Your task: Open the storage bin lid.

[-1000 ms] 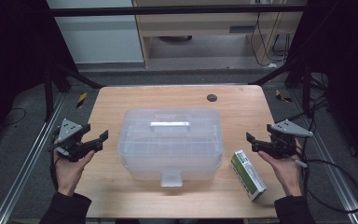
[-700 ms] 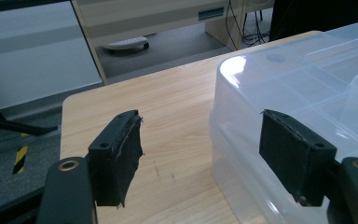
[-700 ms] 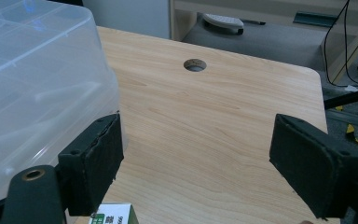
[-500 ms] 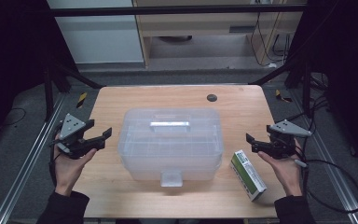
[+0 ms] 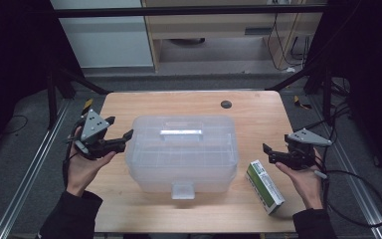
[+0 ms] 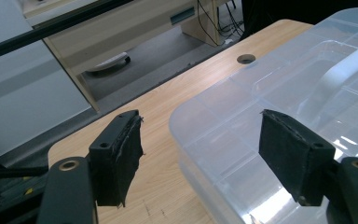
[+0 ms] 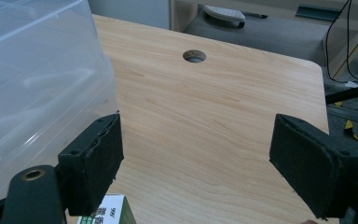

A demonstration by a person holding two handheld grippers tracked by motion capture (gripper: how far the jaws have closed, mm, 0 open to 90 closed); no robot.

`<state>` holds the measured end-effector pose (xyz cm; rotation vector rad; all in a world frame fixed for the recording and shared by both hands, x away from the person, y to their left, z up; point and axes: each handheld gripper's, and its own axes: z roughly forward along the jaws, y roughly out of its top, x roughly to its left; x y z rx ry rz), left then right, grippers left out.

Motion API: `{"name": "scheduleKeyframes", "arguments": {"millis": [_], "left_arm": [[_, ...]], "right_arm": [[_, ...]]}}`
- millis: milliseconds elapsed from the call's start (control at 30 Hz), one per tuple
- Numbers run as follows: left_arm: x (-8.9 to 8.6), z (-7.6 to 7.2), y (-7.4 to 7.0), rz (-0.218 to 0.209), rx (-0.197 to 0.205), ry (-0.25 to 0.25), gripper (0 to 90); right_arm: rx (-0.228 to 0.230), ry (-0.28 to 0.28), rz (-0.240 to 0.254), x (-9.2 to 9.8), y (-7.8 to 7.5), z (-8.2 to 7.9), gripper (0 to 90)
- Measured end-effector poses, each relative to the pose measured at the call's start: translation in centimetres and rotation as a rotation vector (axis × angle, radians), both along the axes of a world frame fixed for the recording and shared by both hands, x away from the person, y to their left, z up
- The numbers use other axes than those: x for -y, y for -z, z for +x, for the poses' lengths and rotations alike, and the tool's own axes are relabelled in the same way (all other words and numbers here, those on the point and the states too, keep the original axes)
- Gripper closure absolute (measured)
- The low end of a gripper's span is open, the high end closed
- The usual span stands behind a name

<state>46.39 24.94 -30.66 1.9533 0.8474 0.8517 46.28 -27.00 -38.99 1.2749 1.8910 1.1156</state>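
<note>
Two grippers flank the clear storage box at mid-table: left gripper, jaws spread, at its left lid corner; right gripper, also spread, above the green carton. Approach step, likely; next, each must close in.

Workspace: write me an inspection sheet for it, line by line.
Surface: wooden table, round cable hole near its far edge.
Job's things: clear plastic box, lid on, handle flat, front latch facing the person.
Clutter: green-and-white carton lying flat, right of the box.
Grippers: left tool open, jaws at the box's left end, contact unclear; right tool open, above the carton, apart from the box.
Cables: black cable trailing from the right tool off the table.
Surroundings: dark floor, metal rails at both sides, cabinet behind.
</note>
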Motion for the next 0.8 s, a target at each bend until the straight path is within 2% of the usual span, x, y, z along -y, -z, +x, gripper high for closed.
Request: {"name": "scheduleKeyframes", "arguments": {"millis": [133, 267, 367, 400, 800], "left_arm": [[0.6, 0.2, -0.2, 0.016, 0.011, 0.026, 29.0], [1.3, 0.3, -0.4, 0.042, -0.006, 0.033, 29.0], [1.5, 0.3, -0.5, 0.047, -0.01, 0.038, 29.1], [1.7, 0.2, -0.6, 0.063, -0.014, 0.054, 29.4], [3.4, -0.4, -1.4, 0.142, -0.011, 0.114, 29.7]], "right_arm": [[-0.003, -0.001, -0.003, -0.1, 0.1, 0.1, 17.5], [-0.008, -0.006, -0.002, -0.1, 0.2, 0.1, 17.0], [-0.009, -0.004, -0.001, 0.0, 0.2, 0.1, 17.0], [-0.008, -0.006, -0.003, 0.0, 0.2, 0.1, 17.0], [-0.014, 0.0, -0.007, 0.2, 0.3, 0.1, 16.9]]}}
